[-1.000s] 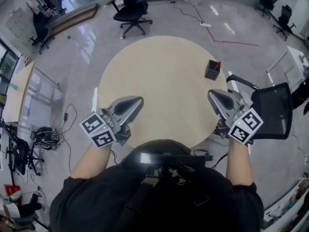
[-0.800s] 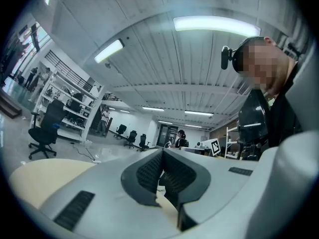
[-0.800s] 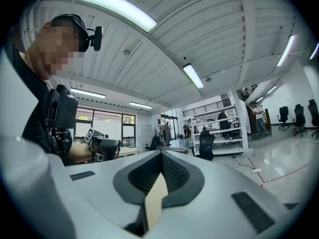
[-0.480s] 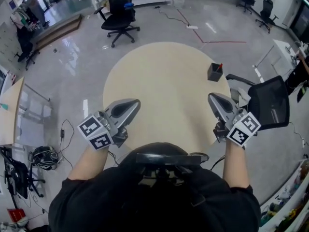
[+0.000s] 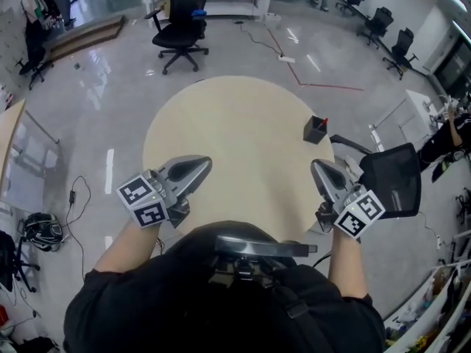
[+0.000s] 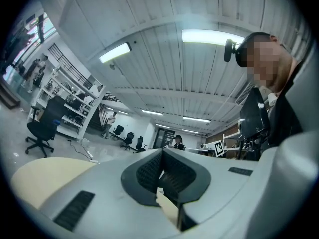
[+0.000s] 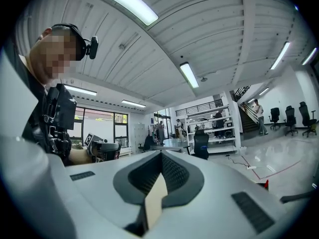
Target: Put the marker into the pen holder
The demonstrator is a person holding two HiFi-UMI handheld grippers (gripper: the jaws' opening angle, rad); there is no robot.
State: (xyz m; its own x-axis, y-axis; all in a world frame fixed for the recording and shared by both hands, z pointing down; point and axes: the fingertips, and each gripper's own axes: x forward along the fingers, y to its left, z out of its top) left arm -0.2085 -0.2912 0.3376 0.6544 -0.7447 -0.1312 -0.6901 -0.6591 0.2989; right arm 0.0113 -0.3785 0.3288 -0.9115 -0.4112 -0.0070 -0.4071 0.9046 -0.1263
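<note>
Marker (image 5: 324, 121) standing in pen holder (image 5: 315, 132) on tabletop (image 5: 235, 134). I'm judging it light, stiff, slick; mid-barrel pinch suiting best. Left gripper (image 5: 204, 162), right gripper (image 5: 316, 166) hovering, fingers clenched, empty.

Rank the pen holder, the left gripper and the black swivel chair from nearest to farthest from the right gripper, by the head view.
1. Pen holder, on the table near its right edge, just ahead of the right gripper.
2. Left gripper, level with it, over the table's left side.
3. Black swivel chair, on the floor beyond the table, far left.
</note>
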